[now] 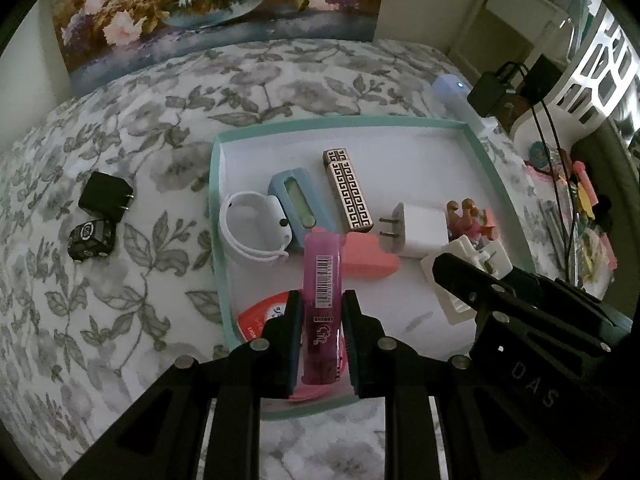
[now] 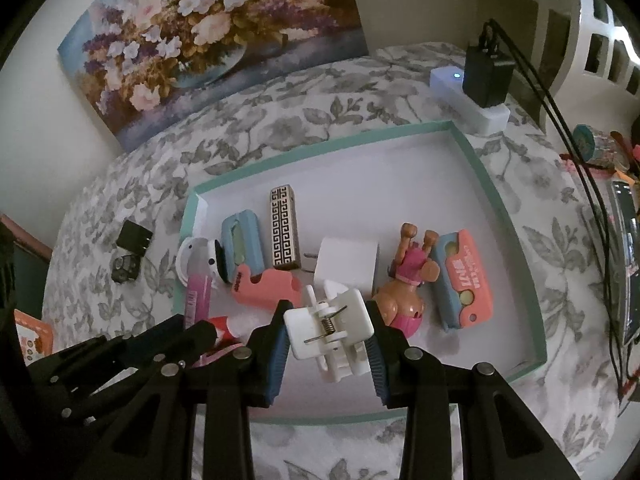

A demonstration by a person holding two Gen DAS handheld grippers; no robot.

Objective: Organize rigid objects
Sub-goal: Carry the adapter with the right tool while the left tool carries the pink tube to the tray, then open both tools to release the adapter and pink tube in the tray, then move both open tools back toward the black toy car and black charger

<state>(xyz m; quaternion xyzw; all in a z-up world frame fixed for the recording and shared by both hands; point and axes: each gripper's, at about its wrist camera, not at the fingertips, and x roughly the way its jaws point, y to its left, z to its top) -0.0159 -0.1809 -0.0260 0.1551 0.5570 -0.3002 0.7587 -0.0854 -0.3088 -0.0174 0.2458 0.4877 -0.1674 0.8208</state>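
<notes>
The teal-rimmed tray [image 2: 516, 216] is already crowding with 1 white charger [image 2: 347, 263], 1 doll [image 2: 404, 292] and several cases. Both grippers are hovering over its near half, so either release is risking a knock. The right gripper [image 2: 329, 340] is clamping a white spring clip [image 2: 330, 330]; the left gripper [image 1: 322, 344] is pinching a pink lighter [image 1: 322, 312] that is hanging above a red disc [image 1: 260, 316].

Dim room, soft daylight from your right.

Both of your wrist views are underexposed and grainy, with strong fisheye bending and black corners. The latticed white basket [image 1: 600, 64] glares at the right edge. Shadows on the bedspread [image 1: 120, 280] stay faint. The flower painting [image 2: 208, 40] looks soft, and colours run muted and bluish.
</notes>
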